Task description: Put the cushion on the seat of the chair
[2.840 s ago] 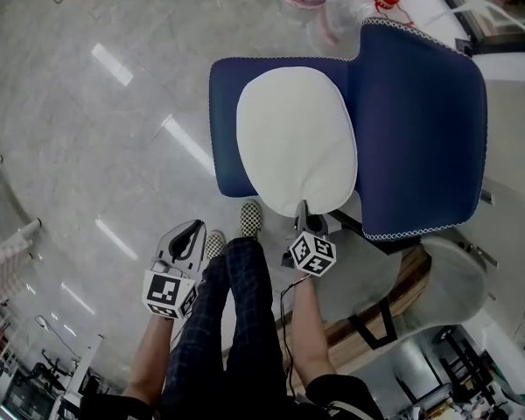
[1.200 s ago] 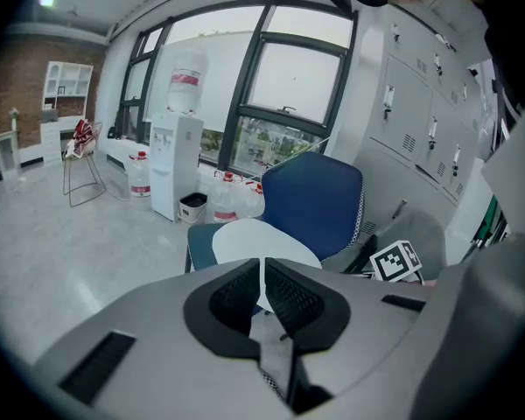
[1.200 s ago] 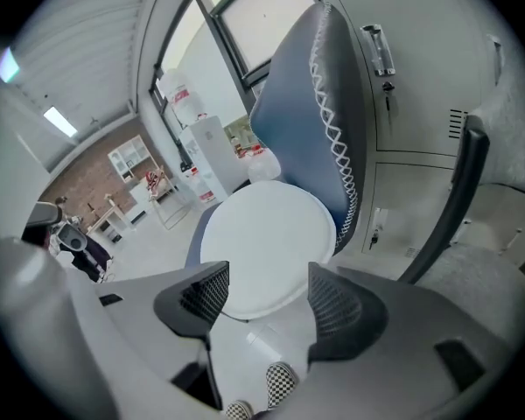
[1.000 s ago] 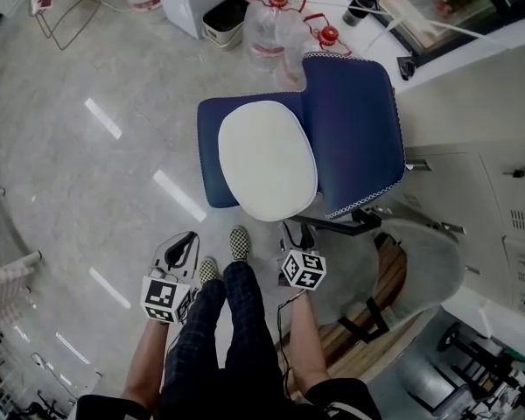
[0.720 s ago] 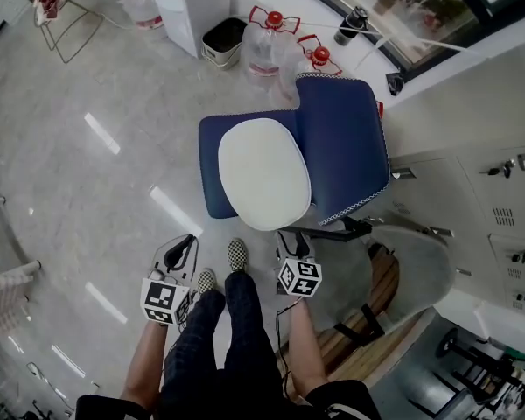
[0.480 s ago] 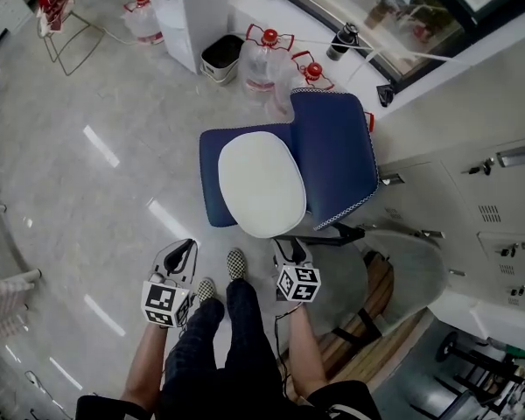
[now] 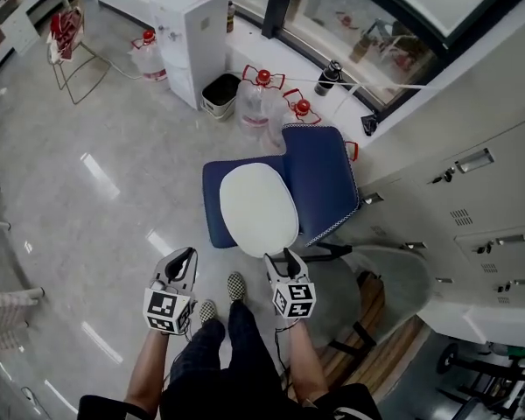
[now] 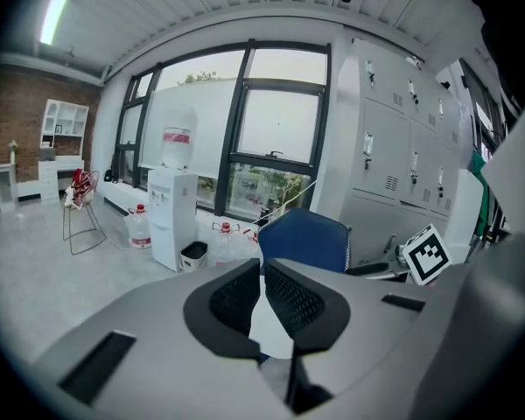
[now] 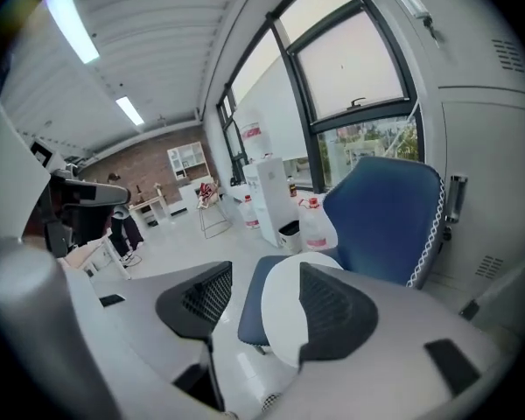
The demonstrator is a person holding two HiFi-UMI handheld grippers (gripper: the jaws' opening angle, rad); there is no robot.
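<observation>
- Head view: the blue chair (image 7: 319, 178) stands on the pale floor (image 7: 87, 191), and the white cushion (image 7: 258, 208) lies flat on its seat, covering most of it, against the backrest.
- The left gripper (image 7: 185, 256) and the right gripper (image 7: 278, 258) hover in front of the chair's front edge, both clear of chair and cushion. The right one is just short of the cushion's near rim; the left one is farther out to the side.
- Behind the chair stand two water bottles (image 7: 261, 99) with red caps, a waste bin (image 7: 217, 94) and a white dispenser (image 7: 192, 46).
- Left gripper view: the left gripper (image 8: 262, 265) has its jaws drawn in to a thin slit with nothing gripped. Through the slit shows a strip of the cushion (image 8: 271, 331), with the chair (image 8: 306, 234) beyond.
- Right gripper view: the right gripper (image 9: 267, 269) has its jaws spread wide and holds nothing. The cushion (image 9: 284, 313) on the chair (image 9: 385, 217) shows between them, well beyond the tips.
</observation>
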